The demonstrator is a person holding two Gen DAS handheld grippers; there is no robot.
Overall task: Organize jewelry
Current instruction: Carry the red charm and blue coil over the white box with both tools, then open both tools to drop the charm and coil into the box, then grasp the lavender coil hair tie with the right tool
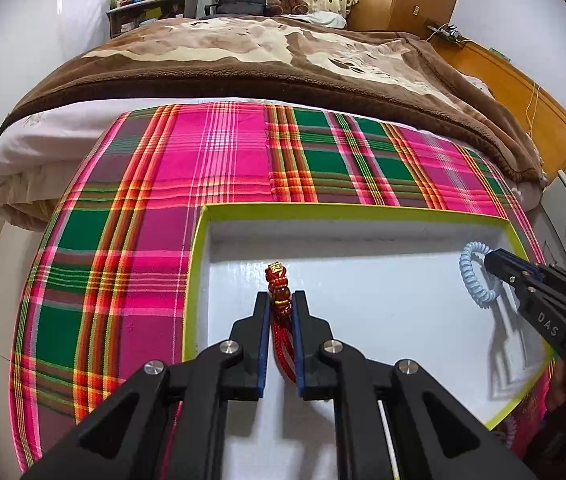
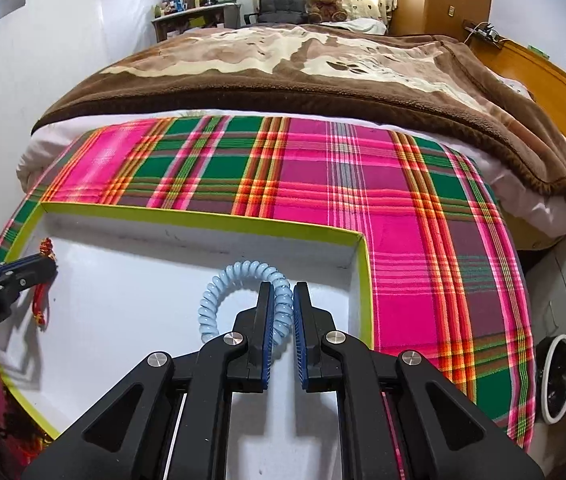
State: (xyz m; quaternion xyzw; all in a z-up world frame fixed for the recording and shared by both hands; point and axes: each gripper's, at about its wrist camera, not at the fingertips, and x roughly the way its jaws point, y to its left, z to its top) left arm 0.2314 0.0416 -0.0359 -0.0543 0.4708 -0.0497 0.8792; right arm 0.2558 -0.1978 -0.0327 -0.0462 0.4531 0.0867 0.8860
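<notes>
Red braided cord bracelet clamped between the fingers of the left gripper, long axis running straight away along the fingers, gold charm end pointing toward the far wall of the white tray, looped cords trailing back between the pads. Held above the tray floor near its left wall; touching the floor or not, cannot tell. Seen from the right wrist as a red strand hanging down from the closed left gripper by the tray's left edge.

Pale blue spiral coil bracelet pinched at its right side by the right gripper, ring standing roughly upright, open loop spreading leftward, close to the tray's far right corner. Same coil gripped by the right gripper near the tray's right wall.

Tray with yellow-green rim resting on a pink and green plaid cloth spread over the bed's near end, brown blanket beyond.
</notes>
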